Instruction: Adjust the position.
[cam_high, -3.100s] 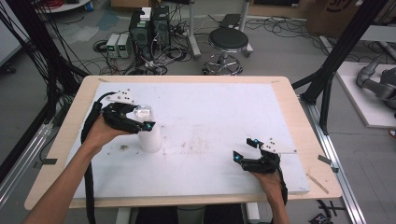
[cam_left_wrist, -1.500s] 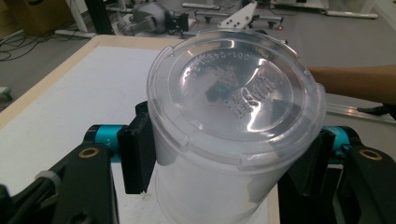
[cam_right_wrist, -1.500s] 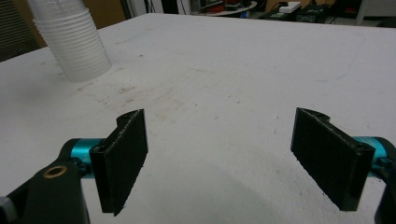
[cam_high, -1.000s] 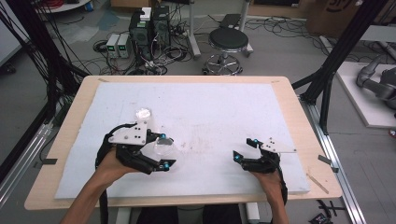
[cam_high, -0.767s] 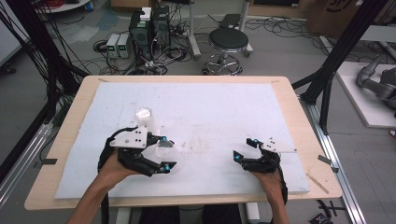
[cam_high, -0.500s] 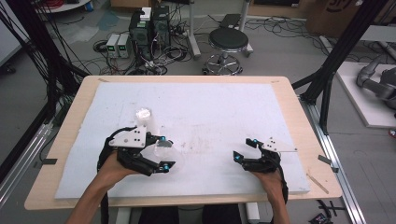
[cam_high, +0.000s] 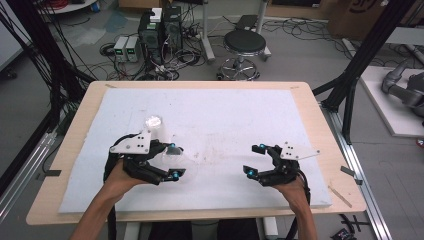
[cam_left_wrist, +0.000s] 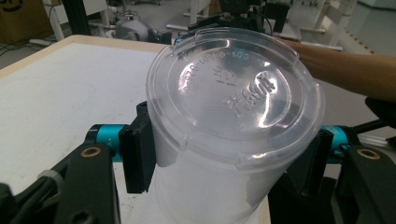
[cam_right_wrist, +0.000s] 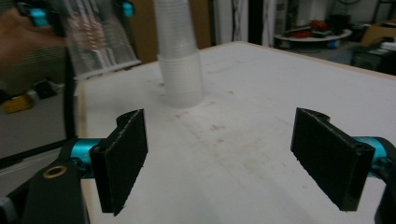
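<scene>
Your left tongs are clamping a clear plastic cup by its sides, holding it lifted on its side above the near left of the tabletop. The cup stack is standing upright just beyond it. Your right tongs are hovering wide apart, gripping nothing, near right.

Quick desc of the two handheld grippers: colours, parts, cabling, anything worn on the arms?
Both the left gripper and the right gripper have black bodies, teal collars at the jaw mounts and flat black rectangular pads. Brass-coloured pivot bushings show on the jaw links in both gripper views. Each carries a pale grey three-cornered plate with small holes on top. Black cables trail back along the forearms. Forearms are bare: no sleeves or gloves visible.
</scene>
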